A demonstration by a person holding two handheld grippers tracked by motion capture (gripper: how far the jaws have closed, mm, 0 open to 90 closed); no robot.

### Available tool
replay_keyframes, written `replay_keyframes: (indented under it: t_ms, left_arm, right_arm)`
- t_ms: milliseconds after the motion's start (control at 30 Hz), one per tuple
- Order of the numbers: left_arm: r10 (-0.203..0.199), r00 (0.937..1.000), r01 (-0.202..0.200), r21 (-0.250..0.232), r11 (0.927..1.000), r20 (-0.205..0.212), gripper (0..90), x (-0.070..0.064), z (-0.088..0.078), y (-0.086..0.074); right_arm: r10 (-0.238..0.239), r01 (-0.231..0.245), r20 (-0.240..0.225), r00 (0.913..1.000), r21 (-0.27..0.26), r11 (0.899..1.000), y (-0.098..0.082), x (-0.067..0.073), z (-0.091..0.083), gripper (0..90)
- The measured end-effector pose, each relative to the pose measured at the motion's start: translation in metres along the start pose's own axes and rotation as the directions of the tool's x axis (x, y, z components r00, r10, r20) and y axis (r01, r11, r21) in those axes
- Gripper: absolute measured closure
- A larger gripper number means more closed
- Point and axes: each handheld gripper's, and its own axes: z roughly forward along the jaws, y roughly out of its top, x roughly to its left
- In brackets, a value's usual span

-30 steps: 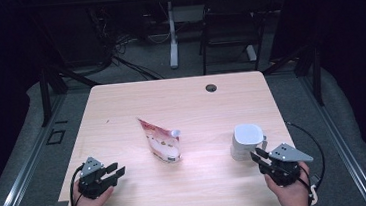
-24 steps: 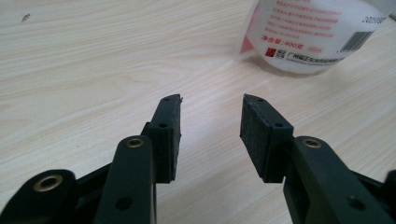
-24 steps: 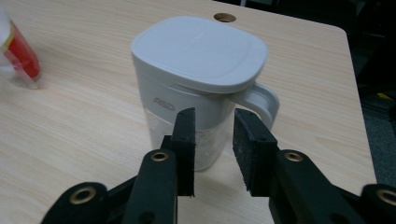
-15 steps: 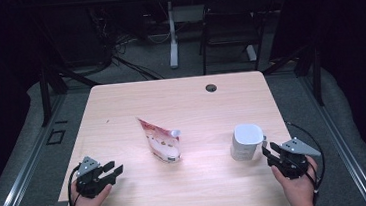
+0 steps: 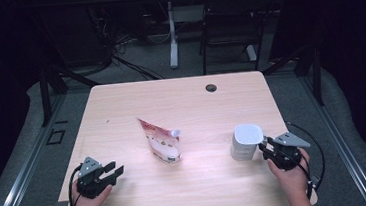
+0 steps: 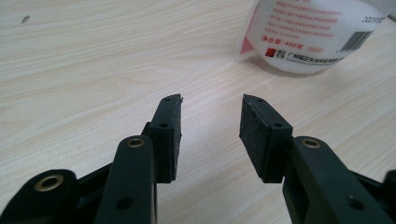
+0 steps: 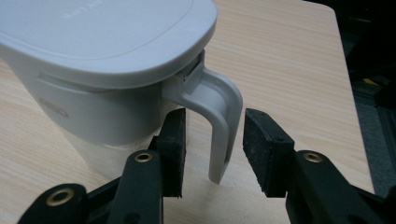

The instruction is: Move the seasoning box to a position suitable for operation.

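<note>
A white lidded jug (image 5: 244, 141) stands at the right of the wooden table (image 5: 186, 102). Its handle (image 7: 219, 121) sits between the open jaws of my right gripper (image 7: 212, 142), which have not closed on it. In the high view my right gripper (image 5: 266, 149) is right beside the jug. A red and white refill pouch (image 5: 162, 141) with a spout lies near the table's middle; its printed base (image 6: 308, 32) shows ahead of my left gripper (image 6: 210, 126). My left gripper (image 5: 114, 172) stands open and holds nothing, low at the front left.
A round cable hole (image 5: 211, 88) sits near the table's far edge. A black chair (image 5: 230, 33) and a white table leg (image 5: 172, 38) stand beyond it. Bare wood lies between the pouch and the jug.
My right gripper has moved up to the jug, and its jaws now straddle the handle. The left gripper has barely moved.
</note>
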Motion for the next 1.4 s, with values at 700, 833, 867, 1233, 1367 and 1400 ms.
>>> replay_keyframes:
  t_ms: [700, 833, 867, 1233, 1367, 1400]
  left_arm:
    - [-0.002, 1.0000, 0.002, 0.006, 1.0000, -0.006, 63.9, 0.001, 0.000, 0.000]
    - [0.004, 1.0000, -0.004, 0.001, 1.0000, -0.007, 64.1, 0.001, 0.000, 0.000]
    - [0.009, 0.9999, -0.009, 0.002, 1.0000, -0.008, 64.1, 0.001, 0.000, 0.000]
    - [0.012, 0.9999, -0.012, 0.002, 0.9999, -0.012, 64.1, 0.001, -0.001, 0.000]
    - [0.012, 0.9998, -0.012, 0.003, 0.9999, -0.014, 64.0, 0.001, -0.001, 0.000]
    - [0.012, 0.9998, -0.012, 0.002, 0.9999, -0.014, 64.0, 0.001, -0.001, 0.000]
  right_arm:
    - [-0.036, 0.037, -0.020, 0.9992, 0.045, 0.998, 0.003, 0.009, -0.001, 70.9]
    - [-0.047, 0.049, -0.026, 0.9985, 0.059, 0.997, 0.005, 0.020, -0.004, 70.7]
    - [-0.049, 0.051, -0.027, 0.9984, 0.060, 0.997, 0.005, 0.023, -0.004, 70.6]
    - [-0.082, 0.087, -0.077, 0.9937, 0.069, 0.994, 0.006, 0.044, -0.008, 70.4]
    - [-0.101, 0.109, -0.099, 0.9899, 0.073, 0.991, 0.007, 0.052, -0.009, 70.5]
    - [-0.105, 0.113, -0.110, 0.9884, 0.075, 0.991, 0.007, 0.054, -0.010, 70.5]
